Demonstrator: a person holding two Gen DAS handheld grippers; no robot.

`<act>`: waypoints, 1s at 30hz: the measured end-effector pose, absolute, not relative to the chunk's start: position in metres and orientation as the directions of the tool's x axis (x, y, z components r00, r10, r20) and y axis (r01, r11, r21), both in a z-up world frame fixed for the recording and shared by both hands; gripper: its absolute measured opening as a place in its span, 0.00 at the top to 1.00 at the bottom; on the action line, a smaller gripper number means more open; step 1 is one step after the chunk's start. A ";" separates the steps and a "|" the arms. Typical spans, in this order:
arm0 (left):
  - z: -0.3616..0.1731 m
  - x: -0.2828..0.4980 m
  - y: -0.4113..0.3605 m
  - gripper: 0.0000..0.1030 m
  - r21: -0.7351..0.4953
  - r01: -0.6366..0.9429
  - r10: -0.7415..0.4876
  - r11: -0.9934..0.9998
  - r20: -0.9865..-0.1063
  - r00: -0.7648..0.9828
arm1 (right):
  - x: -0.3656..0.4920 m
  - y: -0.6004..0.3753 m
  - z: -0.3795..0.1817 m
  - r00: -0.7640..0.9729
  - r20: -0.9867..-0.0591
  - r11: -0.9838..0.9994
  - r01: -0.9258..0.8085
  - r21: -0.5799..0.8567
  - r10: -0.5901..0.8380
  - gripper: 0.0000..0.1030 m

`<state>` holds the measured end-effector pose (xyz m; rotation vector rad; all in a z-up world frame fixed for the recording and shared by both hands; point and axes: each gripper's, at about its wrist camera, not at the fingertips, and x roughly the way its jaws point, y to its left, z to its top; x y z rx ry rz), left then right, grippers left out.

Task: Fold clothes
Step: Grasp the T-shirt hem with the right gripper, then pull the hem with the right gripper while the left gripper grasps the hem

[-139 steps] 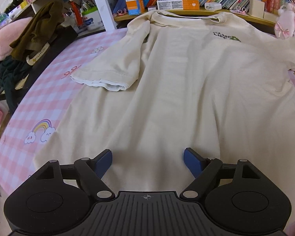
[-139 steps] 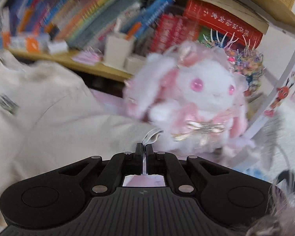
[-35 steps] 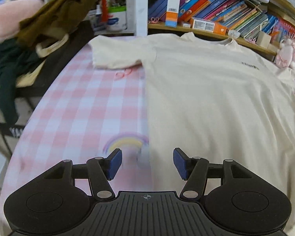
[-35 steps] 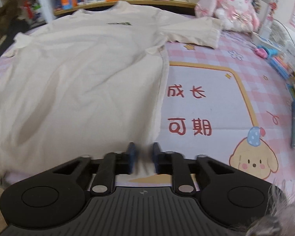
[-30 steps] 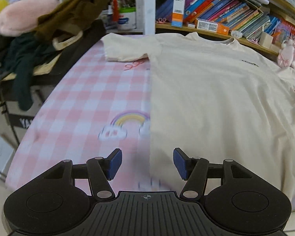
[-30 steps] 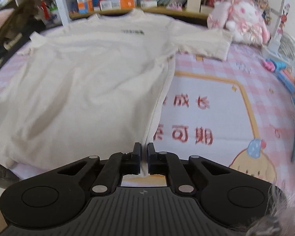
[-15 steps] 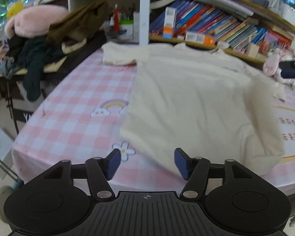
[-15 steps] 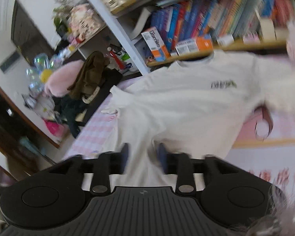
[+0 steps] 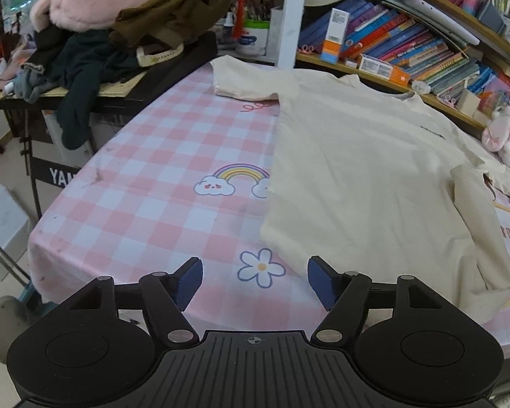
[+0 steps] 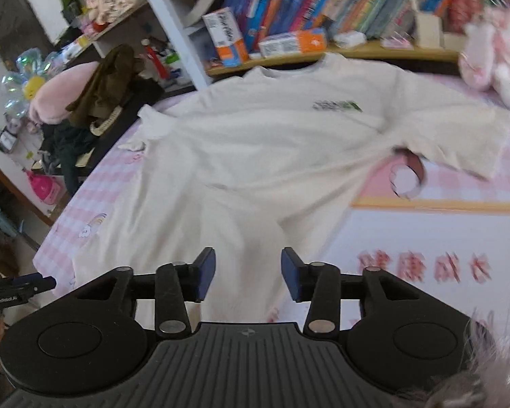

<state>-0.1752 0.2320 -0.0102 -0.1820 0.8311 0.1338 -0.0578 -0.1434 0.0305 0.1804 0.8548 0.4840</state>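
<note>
Both the left hand-held gripper point(image 9: 255, 280) and right hand-held gripper point(image 10: 248, 273) gape empty above the shirt point(image 9: 363, 170) on the surface point(image 9: 146, 200).

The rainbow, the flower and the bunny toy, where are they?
rainbow point(image 9: 241, 172), left wrist view, on its arch.
flower point(image 9: 261, 267), left wrist view, on its yellow middle.
bunny toy point(image 10: 496, 56), right wrist view, on its fluffy body.

Both the left gripper point(image 9: 255, 280) and right gripper point(image 10: 248, 275) are built of black ribbed plastic, with blue-padded fingers point(image 9: 188, 280) and silver screws.
</note>
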 end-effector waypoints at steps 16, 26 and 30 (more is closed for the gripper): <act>-0.032 -0.139 0.238 0.52 -0.211 -0.123 -0.086 0.970 -0.766 0.638 | 0.002 -0.097 -0.010 0.420 -0.797 0.871 -0.419 0.255 0.435 0.94; -0.034 -0.126 0.242 0.97 -0.256 -0.141 -0.113 0.956 -0.768 0.630 | -0.112 -0.196 0.077 0.627 -0.715 0.951 -0.193 0.242 0.310 0.94; -0.007 -0.128 0.242 0.97 -0.317 -0.140 -0.150 0.938 -0.736 0.660 | -0.157 -0.232 0.072 0.628 -0.759 0.978 -0.018 0.209 0.173 0.94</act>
